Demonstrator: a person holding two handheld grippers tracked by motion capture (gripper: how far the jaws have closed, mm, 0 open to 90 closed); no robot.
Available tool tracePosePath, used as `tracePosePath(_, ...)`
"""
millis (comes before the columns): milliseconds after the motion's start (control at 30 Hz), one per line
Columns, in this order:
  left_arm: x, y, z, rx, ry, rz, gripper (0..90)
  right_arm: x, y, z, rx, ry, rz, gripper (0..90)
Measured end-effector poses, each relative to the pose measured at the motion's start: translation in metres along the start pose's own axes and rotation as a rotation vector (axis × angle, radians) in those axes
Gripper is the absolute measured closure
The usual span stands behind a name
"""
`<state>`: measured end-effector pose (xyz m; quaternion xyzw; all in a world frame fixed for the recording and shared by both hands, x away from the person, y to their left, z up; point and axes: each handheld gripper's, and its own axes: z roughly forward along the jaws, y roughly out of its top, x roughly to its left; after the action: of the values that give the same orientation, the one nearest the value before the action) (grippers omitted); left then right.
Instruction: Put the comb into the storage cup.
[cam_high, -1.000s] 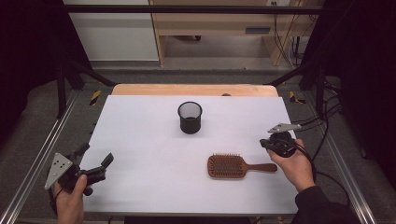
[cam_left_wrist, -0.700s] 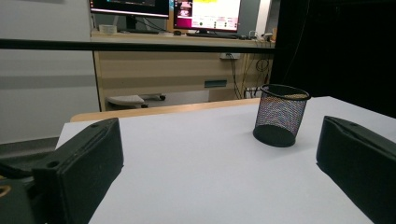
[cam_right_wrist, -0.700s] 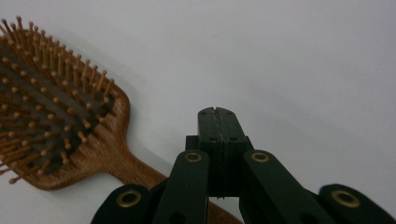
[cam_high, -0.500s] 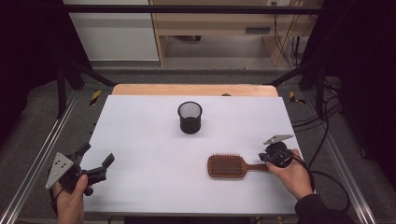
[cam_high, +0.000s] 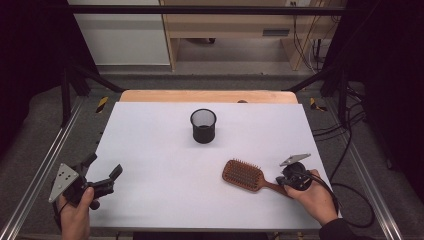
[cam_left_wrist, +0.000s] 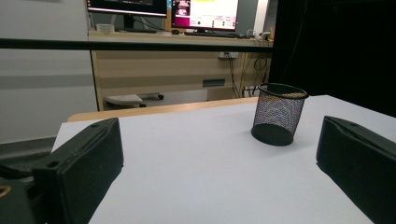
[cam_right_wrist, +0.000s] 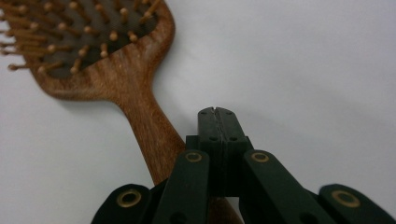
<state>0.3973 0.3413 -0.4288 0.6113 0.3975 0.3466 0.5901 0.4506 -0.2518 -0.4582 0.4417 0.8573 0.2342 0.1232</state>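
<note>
A wooden paddle hairbrush (cam_high: 243, 174) lies bristles up on the white table top (cam_high: 150, 145), with its handle pointing to the right. My right gripper (cam_high: 281, 182) is low over the end of that handle. In the right gripper view its jaws (cam_right_wrist: 216, 113) are shut on each other with nothing between them, and the hairbrush (cam_right_wrist: 116, 70) handle runs beside and beneath them. My left gripper (cam_high: 105, 166) is held at the near left corner, open and empty. A black mesh cup (cam_high: 203, 125) stands upright mid-table, also ahead of the left gripper (cam_left_wrist: 217, 140) as the cup (cam_left_wrist: 279, 114).
A wooden board edge (cam_high: 207, 96) runs along the table's far side. Metal frame rails (cam_high: 45, 170) flank the table left and right. Cables (cam_high: 345, 150) trail on the floor at right. A desk with monitors (cam_left_wrist: 163, 9) stands beyond the table.
My right hand has come down and to the left, from beside the brush handle's end to right over it. The brush, the cup and my left gripper have stayed put.
</note>
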Motion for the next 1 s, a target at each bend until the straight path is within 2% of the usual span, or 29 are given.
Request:
tracePosePath(267,-0.001,0.000,0.000,0.000,-0.002,0.004,0.9,0.012,-0.004,-0.004,0.030,0.019,-0.001,90.0)
tracePosePath(633,-0.001,0.001,-0.001,-0.001,-0.003,0.005,0.9,0.025,-0.007,-0.007,0.039,0.044,-0.003,90.0)
tracePosePath(1000,-0.001,0.000,0.000,0.000,-0.004,0.005,0.9,0.032,-0.009,-0.008,0.048,0.059,-0.009,90.0)
